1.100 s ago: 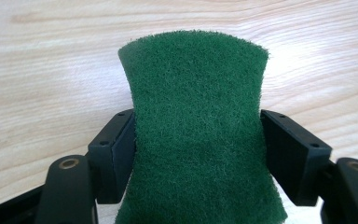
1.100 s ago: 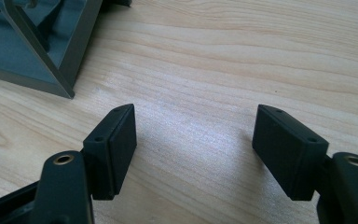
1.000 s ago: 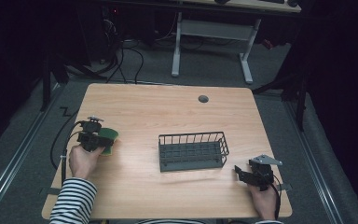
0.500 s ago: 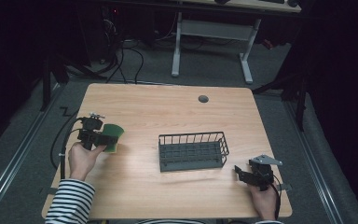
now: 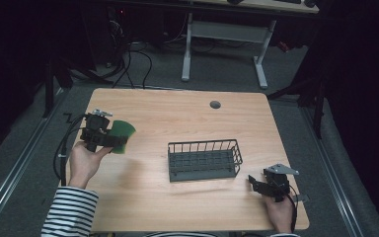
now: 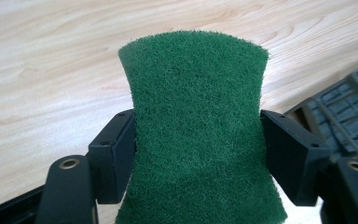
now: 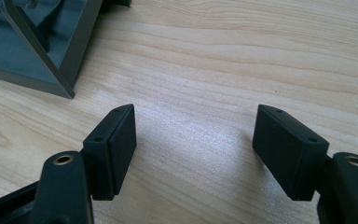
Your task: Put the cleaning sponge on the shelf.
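In the left gripper view the green scouring pad (image 6: 198, 126) hides most of the table, and the wire basket (image 6: 349, 114) is cut off at the right edge. The right gripper (image 5: 271, 185), jaws spread wide and empty, rests just right of the basket (image 5: 204, 160). Well left of the basket, the left gripper (image 5: 109, 138) pinches the pad (image 5: 121, 134), held clear of the tabletop.

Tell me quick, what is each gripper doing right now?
Left gripper: shut on the green scouring pad, lifted off the table.
Right gripper: open, holding nothing, low over the wooden table beside the wire basket.
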`<move>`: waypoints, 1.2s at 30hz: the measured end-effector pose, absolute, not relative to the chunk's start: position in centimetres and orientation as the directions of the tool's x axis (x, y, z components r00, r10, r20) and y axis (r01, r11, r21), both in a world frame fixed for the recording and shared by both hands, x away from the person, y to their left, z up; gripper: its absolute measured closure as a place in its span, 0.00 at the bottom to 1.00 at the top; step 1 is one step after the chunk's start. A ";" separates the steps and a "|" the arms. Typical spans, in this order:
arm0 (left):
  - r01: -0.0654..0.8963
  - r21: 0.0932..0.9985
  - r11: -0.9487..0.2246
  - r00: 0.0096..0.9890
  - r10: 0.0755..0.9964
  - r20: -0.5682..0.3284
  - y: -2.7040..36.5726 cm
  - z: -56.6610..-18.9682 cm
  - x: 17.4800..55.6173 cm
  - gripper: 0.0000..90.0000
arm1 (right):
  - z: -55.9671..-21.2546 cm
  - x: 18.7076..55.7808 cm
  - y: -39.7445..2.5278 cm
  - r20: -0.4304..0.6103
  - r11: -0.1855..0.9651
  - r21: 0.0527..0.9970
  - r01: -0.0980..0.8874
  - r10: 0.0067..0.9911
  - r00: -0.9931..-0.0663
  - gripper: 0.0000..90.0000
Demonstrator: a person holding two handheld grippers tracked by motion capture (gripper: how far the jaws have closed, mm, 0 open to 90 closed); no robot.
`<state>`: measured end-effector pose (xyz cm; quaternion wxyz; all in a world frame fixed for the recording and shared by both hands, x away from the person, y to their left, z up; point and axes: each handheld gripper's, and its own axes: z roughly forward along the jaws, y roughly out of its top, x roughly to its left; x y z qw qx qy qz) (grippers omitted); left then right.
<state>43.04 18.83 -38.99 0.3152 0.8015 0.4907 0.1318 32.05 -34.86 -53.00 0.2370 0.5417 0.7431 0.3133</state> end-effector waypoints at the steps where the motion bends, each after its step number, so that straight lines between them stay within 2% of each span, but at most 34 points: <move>1: 0.698 0.637 -0.328 0.492 0.866 -0.093 18.6 -38.7 42.9 0.35 | -53.0 32.0 -34.9 -0.013 0.217 0.723 0.657 0.954 -0.301 0.34; 19: 0.582 0.674 -0.454 0.652 0.756 -0.054 13.1 -34.5 42.0 0.35 | -53.0 32.0 -34.9 -0.013 0.217 0.723 0.656 0.954 -0.301 0.34; 25: 0.541 0.667 -0.513 0.697 0.717 -0.014 10.5 -33.8 41.7 0.35 | -53.0 32.0 -34.9 -0.013 0.217 0.723 0.656 0.954 -0.301 0.34; 36: 0.486 0.668 -0.564 0.757 0.654 0.002 6.0 -33.4 41.7 0.35 | -53.0 32.0 -34.9 -0.013 0.218 0.722 0.657 0.953 -0.301 0.33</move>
